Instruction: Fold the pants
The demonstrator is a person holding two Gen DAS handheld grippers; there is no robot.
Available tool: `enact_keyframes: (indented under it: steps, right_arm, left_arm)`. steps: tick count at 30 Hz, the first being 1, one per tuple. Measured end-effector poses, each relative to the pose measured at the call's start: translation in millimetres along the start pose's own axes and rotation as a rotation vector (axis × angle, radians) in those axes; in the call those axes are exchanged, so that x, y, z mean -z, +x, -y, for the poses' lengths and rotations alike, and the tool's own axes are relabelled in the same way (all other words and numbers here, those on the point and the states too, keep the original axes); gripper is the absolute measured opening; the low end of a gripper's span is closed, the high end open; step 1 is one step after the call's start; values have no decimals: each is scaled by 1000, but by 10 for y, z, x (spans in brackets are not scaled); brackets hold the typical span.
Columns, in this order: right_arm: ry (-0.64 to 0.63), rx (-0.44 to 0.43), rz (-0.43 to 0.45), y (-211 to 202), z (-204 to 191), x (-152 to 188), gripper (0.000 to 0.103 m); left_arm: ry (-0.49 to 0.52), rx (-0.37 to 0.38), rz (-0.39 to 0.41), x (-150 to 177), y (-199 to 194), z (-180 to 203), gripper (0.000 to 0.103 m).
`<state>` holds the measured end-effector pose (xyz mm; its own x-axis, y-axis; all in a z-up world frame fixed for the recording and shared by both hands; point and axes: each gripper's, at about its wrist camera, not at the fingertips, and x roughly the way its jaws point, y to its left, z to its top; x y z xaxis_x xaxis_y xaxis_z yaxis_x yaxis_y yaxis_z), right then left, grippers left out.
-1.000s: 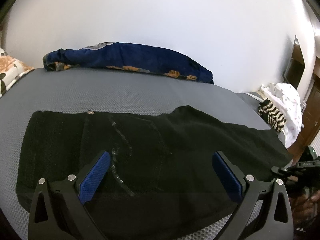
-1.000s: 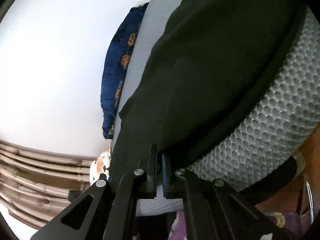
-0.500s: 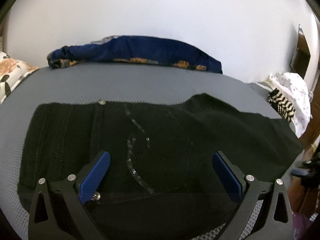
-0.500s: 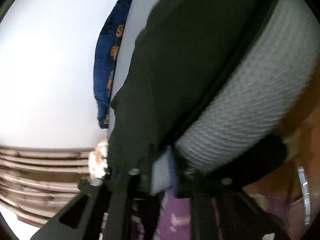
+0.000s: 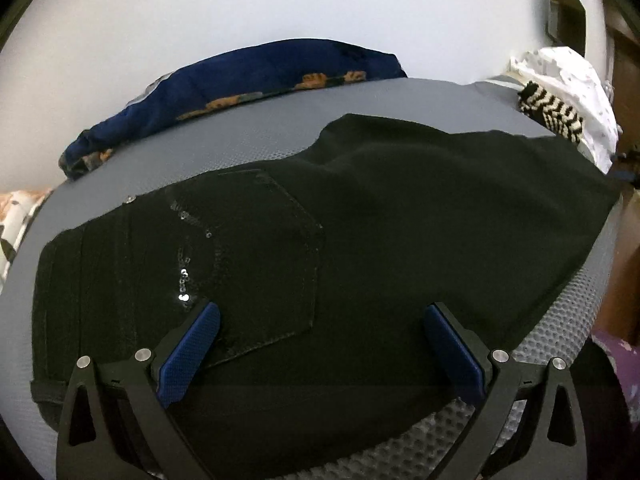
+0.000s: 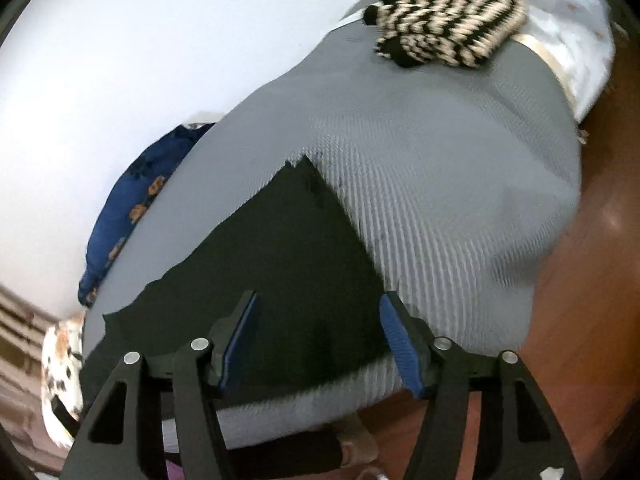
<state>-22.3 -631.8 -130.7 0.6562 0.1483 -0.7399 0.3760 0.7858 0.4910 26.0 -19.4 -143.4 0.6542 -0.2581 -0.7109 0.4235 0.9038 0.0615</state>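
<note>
Black pants [image 5: 360,240] lie flat across the grey mesh mattress [image 5: 248,132], waistband to the left, with a sequined back pocket [image 5: 256,264] facing up. My left gripper [image 5: 320,344] is open wide just above the pocket area, nothing between its blue pads. In the right wrist view the leg end of the pants [image 6: 296,264] lies near the mattress [image 6: 440,160] edge. My right gripper [image 6: 318,340] hovers over that end, its jaws opening, pads clear of the cloth.
A navy patterned blanket [image 5: 240,80] lies along the white wall at the back. A black-and-cream striped knit [image 6: 448,40] and a white cloth [image 6: 568,12] sit at the mattress's far end. Brown floor [image 6: 580,320] lies beyond the near edge. A floral pillow [image 6: 64,372] is at the left.
My right gripper let go of the pants' edge, opened, and swung up over the leg end. My left gripper rolled and sank slightly toward the pocket.
</note>
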Motion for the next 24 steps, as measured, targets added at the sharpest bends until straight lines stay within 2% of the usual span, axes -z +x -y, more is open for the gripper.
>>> enact_keyframes:
  steps: [1,3,5,7,8,9,11,13,16,18,21,24]
  right_arm:
    - [-23,-2,-1,61,-92,-57,60]
    - [-106,-149,11,127,-386,-132,60]
    - [-204,-234,7,227,-723,-102,59]
    - [-316,-301,-69,513,-1098,-4,47]
    - [-365,-298,-113,674,-1248,53,38]
    - [-423,-263,-155,850,-1394,103,36]
    - [-474,-214,-163,1058,-1506,85,31]
    - [-441,-131,-163,1172,-1394,-57,0]
    - [-326,-83,-135,1130,-1003,-313,0]
    - [-318,-12,-93,1022,-785,-431,0]
    - [-273,37,-68,933,-487,-627,0]
    - [-235,148,-23,790,-289,-711,1]
  left_arm:
    - [-10,17,7,-17,-31,7,101]
    - [-30,24,25,-42,-81,11,101]
    - [-52,24,35,-79,-96,5,101]
    - [-61,11,16,-86,-44,-4,101]
    - [-62,5,4,-92,-10,-12,101]
    - [-64,1,-11,-93,25,-14,101]
    - [-55,-13,-14,-84,58,-10,101]
    - [-39,-30,-15,-80,66,-21,101]
    - [-50,-30,-9,-74,82,-64,101]
    - [-60,-28,-3,-64,92,-82,101]
    - [-50,-39,3,-48,95,-60,101]
    - [-46,-42,5,-48,103,-62,101]
